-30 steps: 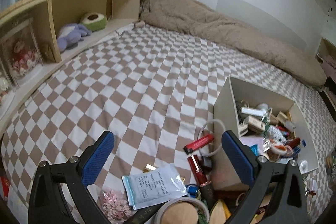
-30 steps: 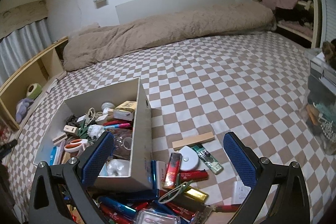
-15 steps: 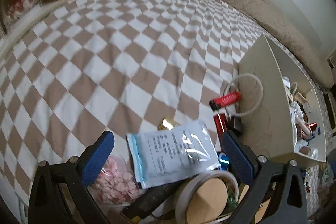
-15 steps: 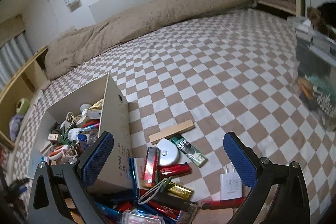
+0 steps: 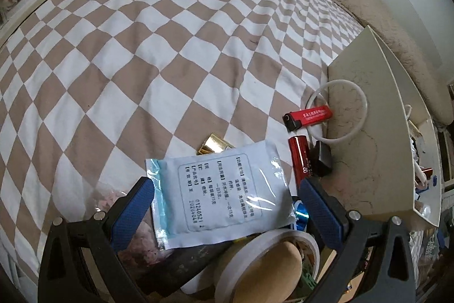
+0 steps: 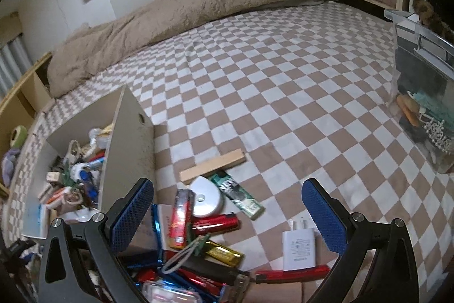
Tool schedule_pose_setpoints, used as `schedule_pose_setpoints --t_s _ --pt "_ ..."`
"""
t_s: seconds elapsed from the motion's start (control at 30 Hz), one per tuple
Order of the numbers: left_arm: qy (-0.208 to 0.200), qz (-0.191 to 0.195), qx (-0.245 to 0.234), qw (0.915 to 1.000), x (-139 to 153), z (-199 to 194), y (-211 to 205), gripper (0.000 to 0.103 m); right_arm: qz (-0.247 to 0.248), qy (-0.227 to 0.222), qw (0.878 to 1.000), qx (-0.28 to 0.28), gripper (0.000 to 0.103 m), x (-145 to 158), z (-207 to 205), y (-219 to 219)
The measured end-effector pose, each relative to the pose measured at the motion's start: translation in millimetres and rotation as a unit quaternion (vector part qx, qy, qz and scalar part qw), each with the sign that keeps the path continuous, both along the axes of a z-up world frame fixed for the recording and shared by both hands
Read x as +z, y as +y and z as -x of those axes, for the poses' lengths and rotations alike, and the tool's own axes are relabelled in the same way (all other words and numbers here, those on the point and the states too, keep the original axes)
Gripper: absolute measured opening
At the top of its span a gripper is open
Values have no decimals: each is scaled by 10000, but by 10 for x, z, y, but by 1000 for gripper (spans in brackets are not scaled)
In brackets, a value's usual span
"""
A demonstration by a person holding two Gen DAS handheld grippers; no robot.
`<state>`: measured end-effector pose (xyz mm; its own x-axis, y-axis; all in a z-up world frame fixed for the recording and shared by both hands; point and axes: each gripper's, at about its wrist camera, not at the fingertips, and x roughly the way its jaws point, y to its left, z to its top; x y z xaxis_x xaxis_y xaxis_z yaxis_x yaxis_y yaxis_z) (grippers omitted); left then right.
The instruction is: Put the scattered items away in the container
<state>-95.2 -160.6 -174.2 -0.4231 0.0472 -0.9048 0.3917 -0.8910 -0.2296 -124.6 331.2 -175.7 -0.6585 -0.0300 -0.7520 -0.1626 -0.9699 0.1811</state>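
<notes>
Straddling the pale blue sachet [image 5: 220, 193], the left gripper [image 5: 224, 213] has its jaws spread with one pad at each short end, so the sachet's long axis runs across the gap from pad to pad; one sachet, lying on the clutter on the bed. The container [image 5: 380, 132] sits ahead and right of these jaws; the right gripper [image 6: 227, 213], jaws also spread and empty, hovers over the other pile with one white charger [image 6: 298, 246] just inside its right pad.
</notes>
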Motion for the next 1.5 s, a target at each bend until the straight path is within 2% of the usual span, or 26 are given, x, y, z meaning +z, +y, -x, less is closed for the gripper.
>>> schedule_pose_setpoints --t_s 0.23,0.43,0.5,0.57,0.63,0.7,0.77,0.9,1.0,1.13,1.27,1.37,1.5 --pt "-136 403 -75 9991 -65 73 134 103 -213 -68 9992 -325 103 -85 36 132" --pt "-72 449 -96 9989 -92 90 141 101 -155 -225 9981 -558 103 -222 118 254" --pt "-24 439 -60 9990 -86 85 131 94 -124 -390 9979 -506 103 -305 166 272" --pt "-2 443 -28 9990 -77 81 124 92 -399 -608 9964 -446 103 -403 222 256" --pt "33 407 0 9992 -69 75 117 89 -959 -804 9913 -412 103 -479 258 201" --pt "71 414 12 9991 -56 70 114 79 -1715 -972 9800 -274 103 -554 283 83" --pt "115 362 24 9993 -42 61 100 73 -2073 -1137 9716 -110 103 -638 328 -1" --pt "198 193 68 9996 -19 42 67 69 -2178 -1377 9661 179 103 -767 412 -104" --pt "271 93 84 9996 5 24 56 67 -2213 -1385 9652 167 103 -772 466 -101" --pt "355 48 46 9993 48 0 74 66 -2113 -1351 9679 -159 103 -770 571 38" --pt "440 41 -14 9990 90 -3 100 65 -2293 -1588 9575 -729 103 -895 656 300" --pt "484 39 -41 9988 111 4 104 65 -1848 -1491 9678 -833 103 -818 597 415" --pt "576 11 -57 9983 158 -4 97 65 -1868 -1235 9742 -285 103 -637 453 193"
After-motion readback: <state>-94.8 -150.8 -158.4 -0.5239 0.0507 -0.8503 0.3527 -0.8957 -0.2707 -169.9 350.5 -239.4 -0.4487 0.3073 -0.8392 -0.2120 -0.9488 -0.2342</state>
